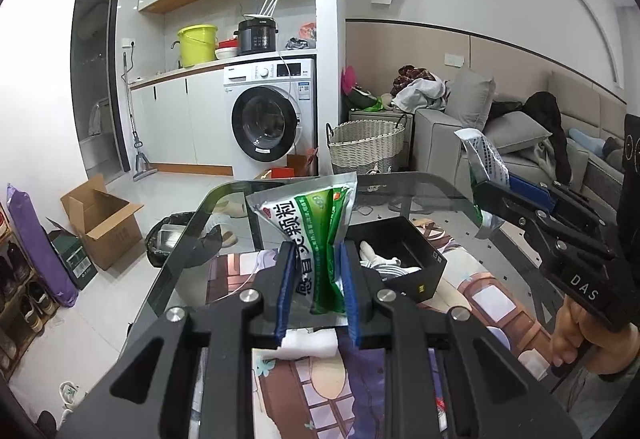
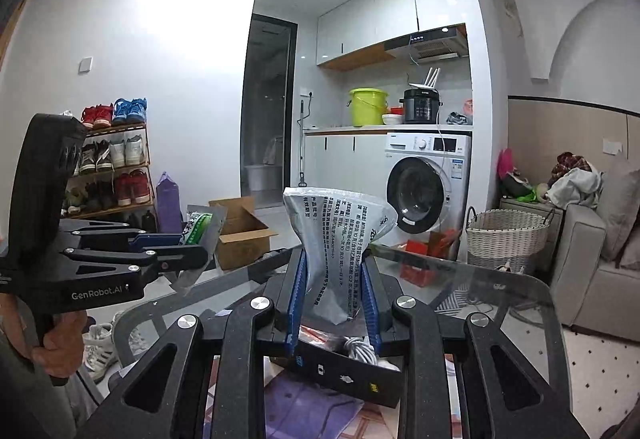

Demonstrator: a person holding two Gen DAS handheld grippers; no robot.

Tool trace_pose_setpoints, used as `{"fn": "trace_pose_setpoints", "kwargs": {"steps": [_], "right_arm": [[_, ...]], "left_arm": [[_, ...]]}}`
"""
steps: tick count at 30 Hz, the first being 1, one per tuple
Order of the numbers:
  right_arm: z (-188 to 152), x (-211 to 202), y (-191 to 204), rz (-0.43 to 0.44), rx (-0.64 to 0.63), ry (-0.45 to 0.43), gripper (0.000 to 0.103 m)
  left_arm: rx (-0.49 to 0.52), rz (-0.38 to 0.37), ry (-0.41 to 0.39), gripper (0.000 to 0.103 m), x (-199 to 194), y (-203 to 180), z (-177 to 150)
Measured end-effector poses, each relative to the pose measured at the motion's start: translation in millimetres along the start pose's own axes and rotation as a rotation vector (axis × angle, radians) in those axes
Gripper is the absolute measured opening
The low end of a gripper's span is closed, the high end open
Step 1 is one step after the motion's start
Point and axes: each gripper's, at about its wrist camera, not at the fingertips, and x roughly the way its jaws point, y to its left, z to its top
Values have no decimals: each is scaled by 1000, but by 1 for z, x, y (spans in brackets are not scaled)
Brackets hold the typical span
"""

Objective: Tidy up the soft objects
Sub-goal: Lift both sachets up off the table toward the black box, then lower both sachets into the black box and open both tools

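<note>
Pinched foil fills the near middle of both wrist views. The left gripper (image 1: 316,287) is clamped almost fully closed on a green and silver sachet (image 1: 306,227), its blue pads squeezing the packet's waist so the foil flares out above them. That sachet stands with its long axis upright, sealed top edge pointing up and leaning a little away, its printed face towards the camera. The right gripper (image 2: 334,303) is likewise squeezed tight on a second silver sachet (image 2: 338,243), also upright, with its text-covered back showing and its top fanned wide. Both packets are held in the air above the glass table (image 1: 188,239). Just beyond the pads sits an open black box (image 1: 416,259) with white cloth inside. Farther off are a wicker basket (image 1: 366,147) and a washing machine (image 1: 272,115).
</note>
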Motion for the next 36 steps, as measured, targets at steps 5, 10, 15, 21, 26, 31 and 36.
{"fn": "trace_pose_setpoints", "kwargs": {"steps": [5, 10, 15, 21, 26, 31, 36], "right_arm": [[8, 2, 0, -10, -17, -24, 25], [24, 11, -3, -20, -25, -54, 25], [46, 33, -12, -38, -4, -75, 25], [63, 59, -22, -30, -29, -92, 25], [57, 78, -38, -44, 10, -35, 25], [53, 86, -46, -51, 8, -4, 25], [47, 103, -43, -44, -33, 71, 25]], "left_arm": [[5, -1, -11, 21, 3, -3, 6], [14, -17, -36, 21, 14, -4, 25], [-59, -51, -45, 21, 33, -1, 53], [-80, -38, -82, 21, 62, -3, 78], [-84, -11, -67, 21, 86, -2, 79], [-108, -23, -60, 21, 88, -4, 80], [-116, -21, -40, 21, 91, -5, 78]]}}
